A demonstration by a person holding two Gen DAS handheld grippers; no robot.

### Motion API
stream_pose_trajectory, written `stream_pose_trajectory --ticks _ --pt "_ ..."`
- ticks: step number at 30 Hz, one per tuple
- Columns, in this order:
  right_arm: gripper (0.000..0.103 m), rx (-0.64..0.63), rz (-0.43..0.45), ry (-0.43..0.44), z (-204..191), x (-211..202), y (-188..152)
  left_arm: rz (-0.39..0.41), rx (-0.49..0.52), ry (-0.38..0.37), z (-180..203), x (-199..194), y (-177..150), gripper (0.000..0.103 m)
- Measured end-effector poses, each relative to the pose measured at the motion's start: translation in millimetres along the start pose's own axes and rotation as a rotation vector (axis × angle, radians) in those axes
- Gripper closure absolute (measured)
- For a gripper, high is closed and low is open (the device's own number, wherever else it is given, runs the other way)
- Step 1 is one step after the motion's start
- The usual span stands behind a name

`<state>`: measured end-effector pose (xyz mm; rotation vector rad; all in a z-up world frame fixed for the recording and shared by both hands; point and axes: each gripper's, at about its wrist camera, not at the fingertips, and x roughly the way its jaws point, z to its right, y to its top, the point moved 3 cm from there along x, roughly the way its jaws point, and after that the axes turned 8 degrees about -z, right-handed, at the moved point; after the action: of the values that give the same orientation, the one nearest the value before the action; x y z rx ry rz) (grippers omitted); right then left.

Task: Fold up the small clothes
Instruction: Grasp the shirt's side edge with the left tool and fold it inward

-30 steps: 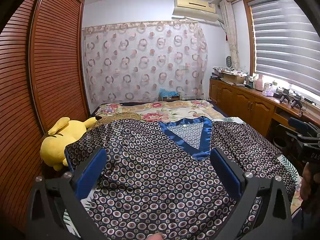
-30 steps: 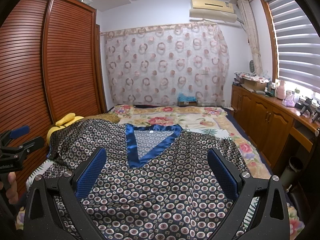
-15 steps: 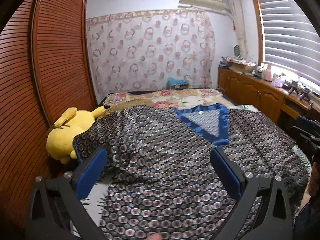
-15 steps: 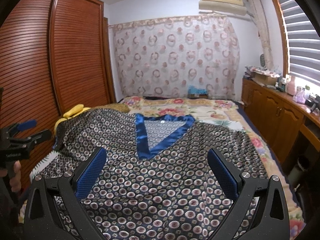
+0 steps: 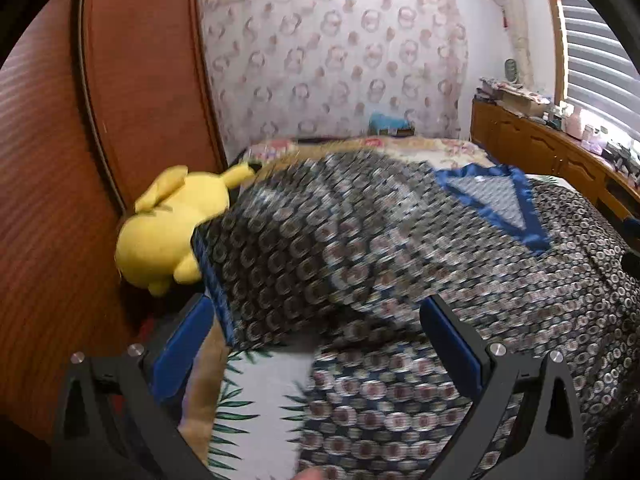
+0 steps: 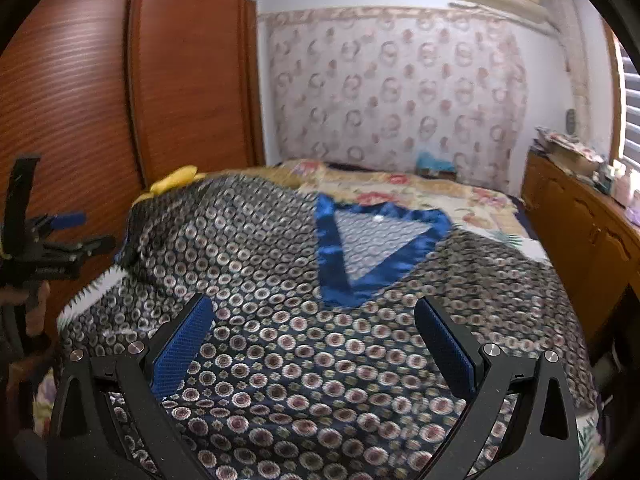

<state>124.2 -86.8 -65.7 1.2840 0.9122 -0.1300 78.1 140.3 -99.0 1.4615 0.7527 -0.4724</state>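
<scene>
A dark top point(image 5: 360, 240) printed with small rings, with a blue V-neck collar point(image 5: 500, 208), lies spread front-up on the bed. My left gripper point(image 5: 316, 344) is open over its left sleeve point(image 5: 248, 272), whose blue-edged cuff sits just beyond the left pad. Nothing is between the fingers. In the right wrist view the top point(image 6: 280, 248) fills the bed, collar point(image 6: 380, 240) ahead. My right gripper point(image 6: 314, 340) hangs open above the lower body of the top. The left gripper point(image 6: 84, 232) shows at the far left there, held by a hand.
A yellow plush toy point(image 5: 168, 232) lies against the sleeve by the brown louvred wardrobe point(image 5: 80, 160). Leaf-print bed sheet point(image 5: 260, 392) shows beside the top. A wooden cabinet point(image 6: 580, 220) with clutter runs along the right under the window blind. A patterned curtain hangs behind the bed.
My left gripper has swung left and lower towards the sleeve and plush toy, uncovering the sheet. The right gripper has come closer to the top and turned a little left. Both stayed open.
</scene>
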Motion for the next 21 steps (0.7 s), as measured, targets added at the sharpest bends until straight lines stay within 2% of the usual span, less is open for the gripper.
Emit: stream_pose_trajectory --ticks 6,13,16,21 --pt "0.0 -0.062 -0.078 0.047 -19.9 29.6 1.4 -0.064 -0.057 -0.057 -39.8 29.0 0.4 0.0" --pt "0.0 -0.115 -0.126 0.104 -39.5 54.9 10.1 -0.113 -0.061 -0.075 -69.1 62.7 9.3 0.003" --pt "0.0 -0.12 -0.144 0.121 -44.9 64.5 10.8 -0.154 -0.059 -0.09 -76.1 80.2 8.9 0.007" --pt "0.0 -0.136 -0.168 0.136 -50.2 73.3 10.2 -0.205 -0.055 -0.127 -78.0 101.4 3.6 0.023"
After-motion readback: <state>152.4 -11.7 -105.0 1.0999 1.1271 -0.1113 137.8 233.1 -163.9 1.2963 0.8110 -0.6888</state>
